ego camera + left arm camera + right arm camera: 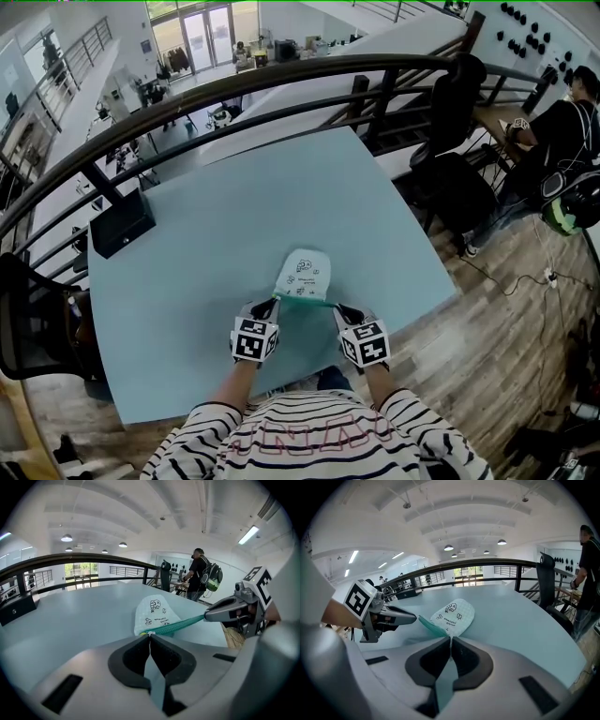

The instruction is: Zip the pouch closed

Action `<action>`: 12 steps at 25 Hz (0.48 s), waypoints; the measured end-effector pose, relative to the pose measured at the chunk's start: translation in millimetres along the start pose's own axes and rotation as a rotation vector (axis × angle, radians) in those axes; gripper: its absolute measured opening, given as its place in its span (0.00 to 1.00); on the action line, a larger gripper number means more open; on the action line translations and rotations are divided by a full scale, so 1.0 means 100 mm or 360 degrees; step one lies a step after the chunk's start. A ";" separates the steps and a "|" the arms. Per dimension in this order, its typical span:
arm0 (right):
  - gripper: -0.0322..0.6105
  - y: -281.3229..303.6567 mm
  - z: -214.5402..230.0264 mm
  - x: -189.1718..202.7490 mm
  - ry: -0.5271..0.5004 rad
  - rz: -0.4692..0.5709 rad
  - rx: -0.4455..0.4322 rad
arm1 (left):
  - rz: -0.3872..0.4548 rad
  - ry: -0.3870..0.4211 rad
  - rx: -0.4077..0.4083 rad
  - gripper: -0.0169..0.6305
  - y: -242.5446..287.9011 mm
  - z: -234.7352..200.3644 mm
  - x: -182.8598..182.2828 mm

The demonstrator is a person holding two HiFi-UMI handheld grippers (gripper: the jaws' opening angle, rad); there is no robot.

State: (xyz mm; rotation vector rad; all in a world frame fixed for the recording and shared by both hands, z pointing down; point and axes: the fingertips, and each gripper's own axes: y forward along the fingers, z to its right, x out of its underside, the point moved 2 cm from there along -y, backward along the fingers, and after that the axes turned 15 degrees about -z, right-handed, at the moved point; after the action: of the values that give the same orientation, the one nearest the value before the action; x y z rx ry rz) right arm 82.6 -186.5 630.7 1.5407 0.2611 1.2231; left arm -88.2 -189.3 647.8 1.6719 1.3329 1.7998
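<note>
A pale mint pouch [304, 273] with small printed drawings lies on the light blue table [216, 234], its teal zipper edge [305, 298] toward me and stretched between both grippers. My left gripper [274, 302] is shut on the zipper's left end. In the left gripper view its jaws [149, 634] meet on a small white bit at the end of the zipper [180, 625], with the pouch [157, 612] beyond. My right gripper [337, 307] is shut on the right end. In the right gripper view its jaws [450, 638] pinch the pouch [454, 613] at its near corner, and the left gripper [414, 618] holds the far end.
A black box [120, 223] sits at the table's far left corner. A dark railing [281, 80] curves behind the table. A black chair [459, 183] and a person with a backpack [562, 141] are to the right. The table's front edge [281, 389] is close to me.
</note>
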 end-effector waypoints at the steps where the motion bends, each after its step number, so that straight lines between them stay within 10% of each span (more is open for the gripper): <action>1: 0.11 0.01 0.04 -0.01 -0.0001 -0.0002 0.0004 | 0.0000 0.0012 -0.0002 0.07 0.03 0.01 -0.04; 12: 0.11 0.19 0.49 -0.10 0.0028 -0.0037 0.0033 | -0.0076 0.0135 -0.0028 0.07 0.43 0.05 -0.41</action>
State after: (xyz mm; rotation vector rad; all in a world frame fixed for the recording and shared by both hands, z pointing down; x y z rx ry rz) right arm 109.5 -229.9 647.0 1.5414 0.3034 1.2193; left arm -59.2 -240.8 657.1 1.5569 1.3760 1.8686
